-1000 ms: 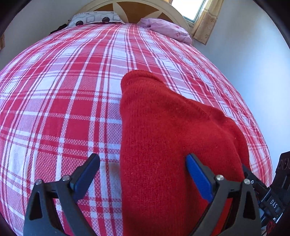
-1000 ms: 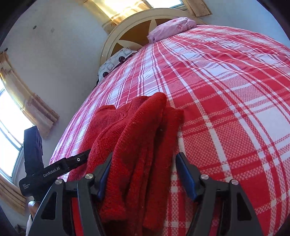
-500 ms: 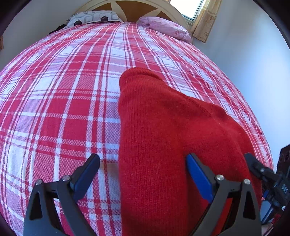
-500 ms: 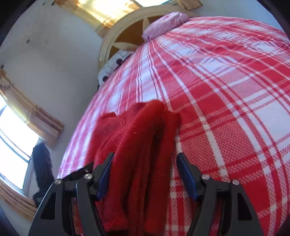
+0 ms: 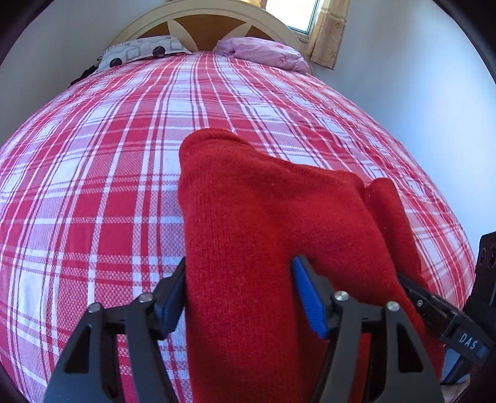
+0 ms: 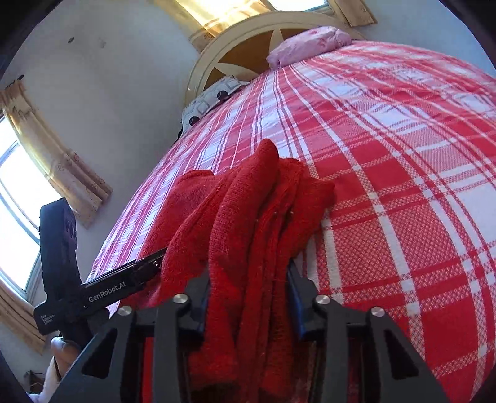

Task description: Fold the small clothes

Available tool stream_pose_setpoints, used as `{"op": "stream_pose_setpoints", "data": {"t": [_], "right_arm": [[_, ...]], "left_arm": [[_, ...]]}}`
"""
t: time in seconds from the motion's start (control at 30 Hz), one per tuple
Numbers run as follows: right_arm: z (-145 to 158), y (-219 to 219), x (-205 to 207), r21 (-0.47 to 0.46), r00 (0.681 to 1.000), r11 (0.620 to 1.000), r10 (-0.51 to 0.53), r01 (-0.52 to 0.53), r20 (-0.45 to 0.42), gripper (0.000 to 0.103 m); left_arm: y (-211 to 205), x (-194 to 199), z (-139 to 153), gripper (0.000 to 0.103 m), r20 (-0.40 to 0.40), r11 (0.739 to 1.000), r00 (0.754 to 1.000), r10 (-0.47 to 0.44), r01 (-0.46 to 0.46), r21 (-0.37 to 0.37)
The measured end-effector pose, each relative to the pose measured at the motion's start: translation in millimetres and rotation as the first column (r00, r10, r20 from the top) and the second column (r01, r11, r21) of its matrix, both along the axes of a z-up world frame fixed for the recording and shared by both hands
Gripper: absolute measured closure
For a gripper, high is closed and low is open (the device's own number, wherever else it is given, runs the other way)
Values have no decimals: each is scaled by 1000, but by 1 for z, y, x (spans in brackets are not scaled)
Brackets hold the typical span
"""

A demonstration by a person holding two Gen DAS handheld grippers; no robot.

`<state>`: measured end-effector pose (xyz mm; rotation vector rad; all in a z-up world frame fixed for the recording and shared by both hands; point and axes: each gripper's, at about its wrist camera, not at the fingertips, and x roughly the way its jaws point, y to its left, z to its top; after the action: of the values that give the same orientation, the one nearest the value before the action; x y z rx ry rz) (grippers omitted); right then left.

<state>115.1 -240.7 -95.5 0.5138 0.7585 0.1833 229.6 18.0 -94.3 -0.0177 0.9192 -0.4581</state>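
A red knitted garment (image 5: pixel 266 217) lies on the red-and-white plaid bed (image 5: pixel 93 186), folded into a thick bundle. My left gripper (image 5: pixel 240 294) is shut on the garment's near left edge, the blue pads pressing the fabric. My right gripper (image 6: pixel 248 294) is shut on the bunched layers of the same garment (image 6: pixel 248 217) at its other end. The right gripper's body also shows in the left wrist view (image 5: pixel 440 313), and the left gripper's body shows in the right wrist view (image 6: pixel 102 291).
A grey patterned pillow (image 5: pixel 139 52) and a pink pillow (image 5: pixel 263 52) lie at the wooden headboard (image 5: pixel 198 24). A wall runs along the bed's right side (image 5: pixel 418 93). Curtained windows (image 6: pixel 46 173) stand beside the bed.
Both grippers have closed on the red garment; their jaws were wide open around it before. The garment's right side has bunched up a little.
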Motion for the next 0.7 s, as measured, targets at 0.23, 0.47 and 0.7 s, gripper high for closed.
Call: {"op": "stream_pose_setpoints", "data": {"t": [0.23, 0.47, 0.7], "right_arm": [[4, 0, -9, -3, 999, 1000, -26, 27, 42, 66], [-4, -20, -13, 208, 999, 978, -38, 31, 33, 48], [4, -7, 4, 188, 1000, 982, -15, 13, 9, 28]], "left_arm": [[-2, -2, 1, 43, 16, 1000, 1000, -3, 3, 18], [0, -1, -1, 43, 7, 1000, 1000, 0, 0, 0], [-3, -4, -1, 39, 28, 1000, 1000, 13, -14, 20]]}}
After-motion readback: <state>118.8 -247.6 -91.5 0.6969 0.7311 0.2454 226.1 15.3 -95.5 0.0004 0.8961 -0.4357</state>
